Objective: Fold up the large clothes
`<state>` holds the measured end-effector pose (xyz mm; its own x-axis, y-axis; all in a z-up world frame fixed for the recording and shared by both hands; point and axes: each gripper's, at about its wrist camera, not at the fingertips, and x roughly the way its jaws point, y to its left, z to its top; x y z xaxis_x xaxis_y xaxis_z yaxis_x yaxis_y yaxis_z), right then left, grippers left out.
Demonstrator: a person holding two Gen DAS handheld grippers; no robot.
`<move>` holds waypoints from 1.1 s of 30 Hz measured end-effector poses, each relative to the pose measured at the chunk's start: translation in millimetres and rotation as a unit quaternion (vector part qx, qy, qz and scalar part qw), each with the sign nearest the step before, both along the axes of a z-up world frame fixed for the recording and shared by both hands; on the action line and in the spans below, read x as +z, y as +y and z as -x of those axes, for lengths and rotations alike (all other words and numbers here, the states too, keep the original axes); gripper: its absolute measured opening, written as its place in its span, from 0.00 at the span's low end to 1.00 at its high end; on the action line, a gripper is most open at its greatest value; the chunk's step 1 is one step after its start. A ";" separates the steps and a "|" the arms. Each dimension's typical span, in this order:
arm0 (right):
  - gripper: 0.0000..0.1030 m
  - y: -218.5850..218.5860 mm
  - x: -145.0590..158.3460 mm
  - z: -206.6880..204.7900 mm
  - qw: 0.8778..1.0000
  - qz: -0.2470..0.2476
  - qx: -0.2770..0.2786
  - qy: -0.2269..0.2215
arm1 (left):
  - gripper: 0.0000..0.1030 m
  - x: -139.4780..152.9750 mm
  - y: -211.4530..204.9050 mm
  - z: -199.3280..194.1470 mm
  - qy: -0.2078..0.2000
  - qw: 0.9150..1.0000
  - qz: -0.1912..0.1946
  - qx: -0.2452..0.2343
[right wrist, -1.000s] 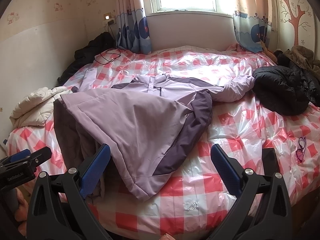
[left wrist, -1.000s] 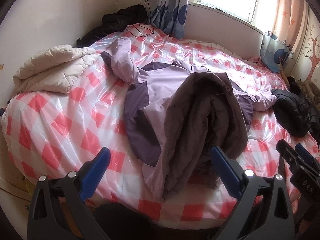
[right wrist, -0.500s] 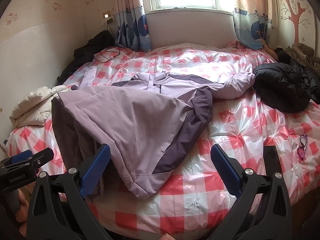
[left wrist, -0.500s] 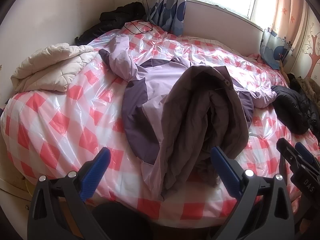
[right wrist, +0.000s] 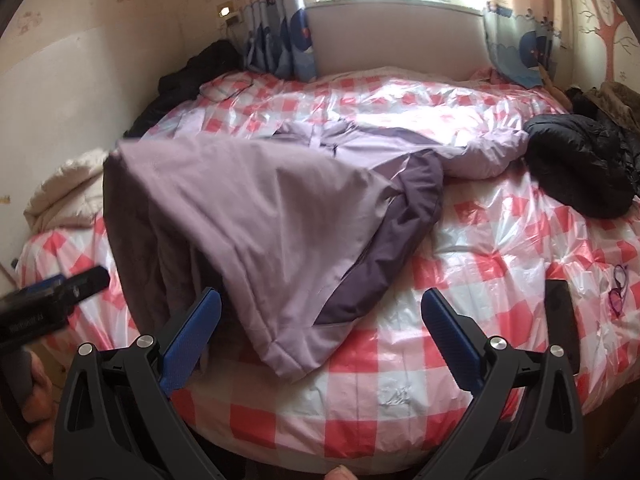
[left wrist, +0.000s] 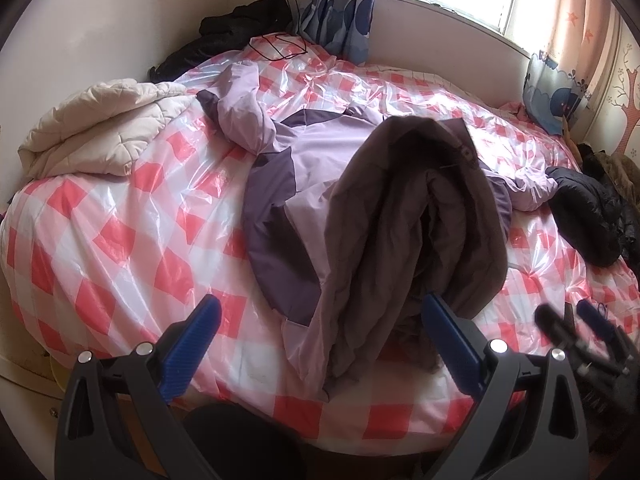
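Observation:
A large lilac jacket with dark purple panels (left wrist: pixel 320 168) (right wrist: pixel 280 208) lies on the bed, its near half folded over so the grey-brown lining (left wrist: pixel 412 220) shows. My left gripper (left wrist: pixel 320 332) is open and empty, just short of the jacket's near hem. My right gripper (right wrist: pixel 320 328) is open and empty above the hem corner near the bed's front edge. Each gripper shows at the edge of the other's view: the right one in the left wrist view (left wrist: pixel 576 336) and the left one in the right wrist view (right wrist: pixel 52 296).
The bed has a red-and-white checked plastic cover (left wrist: pixel 120 240) (right wrist: pixel 500 264). A cream quilted coat (left wrist: pixel 100 132) lies at the left, a black puffer jacket (right wrist: pixel 580 164) at the right, dark clothes (left wrist: pixel 224 36) at the far corner. Glasses (right wrist: pixel 618 292) and a dark phone (right wrist: pixel 562 320) lie near the right edge.
Both grippers have moved a little closer to the bed and jacket. The jacket has not moved and both grippers stay open.

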<state>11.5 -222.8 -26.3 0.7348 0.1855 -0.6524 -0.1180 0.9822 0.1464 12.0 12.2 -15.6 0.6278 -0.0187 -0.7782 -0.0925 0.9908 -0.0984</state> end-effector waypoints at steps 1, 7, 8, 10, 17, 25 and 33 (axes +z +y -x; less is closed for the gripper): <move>0.94 5.3 -9.9 -0.5 1.000 0.005 0.010 0.002 | 0.93 -2.8 1.8 -0.3 0.003 1.000 0.002 0.003; 0.94 30.5 -80.5 -29.0 0.998 0.042 0.016 0.039 | 0.93 -40.3 13.0 -0.9 0.037 0.999 0.008 0.034; 0.94 33.9 -89.1 -34.9 0.998 0.048 0.018 0.041 | 0.93 -47.9 15.3 -1.5 0.044 0.998 0.005 0.045; 0.94 36.2 -100.2 -44.3 0.998 0.037 0.026 0.053 | 0.93 -64.2 22.9 -4.6 0.058 0.996 0.023 0.057; 0.94 46.8 -109.3 -50.7 0.996 0.021 0.071 0.042 | 0.93 -87.6 22.1 -16.4 0.057 0.996 0.055 0.040; 0.27 29.0 -142.4 -95.8 0.991 0.048 0.108 0.068 | 0.38 -145.2 12.3 -49.9 0.101 0.994 0.037 -0.001; 0.13 -69.8 -56.4 -91.5 0.978 0.199 0.066 -0.020 | 0.10 -54.5 38.2 -42.0 -0.022 0.972 -0.228 -0.045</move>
